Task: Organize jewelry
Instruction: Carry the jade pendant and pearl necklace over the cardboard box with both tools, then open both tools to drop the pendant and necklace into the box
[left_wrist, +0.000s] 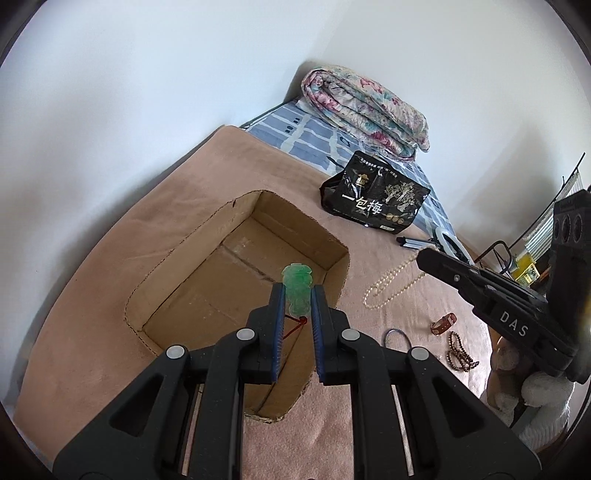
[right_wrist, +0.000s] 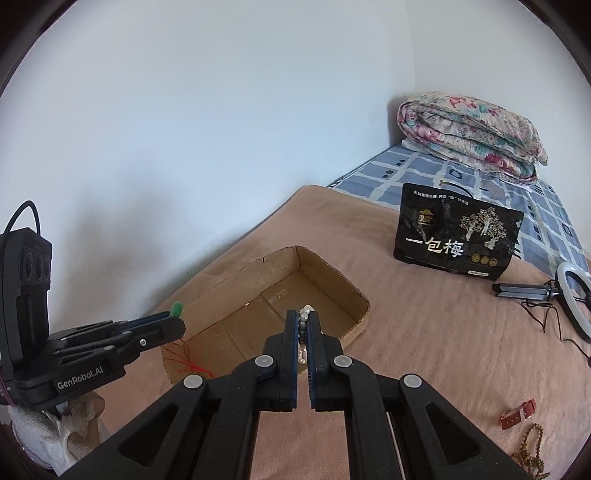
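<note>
**Both grippers held jewelry over the box**

You worked above a tan blanket (left_wrist: 92, 314) with an open cardboard box (left_wrist: 207, 295) resting on it. Your left gripper (left_wrist: 297, 295) had its jaws clamped on a green jade pendant (left_wrist: 297, 286) over the box, its red cord (left_wrist: 295, 326) dangling. Your right gripper (right_wrist: 303, 325) pinched a pearl strand (right_wrist: 305, 314) above the box. A brown bead bracelet (left_wrist: 460, 350) lay on the blanket just beside a red strap (left_wrist: 443, 323)

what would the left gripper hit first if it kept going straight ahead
Probably the cardboard box: the left gripper, shut on the green pendant, points down into its open top, toward the floor or far wall. Depth is unclear.
</note>
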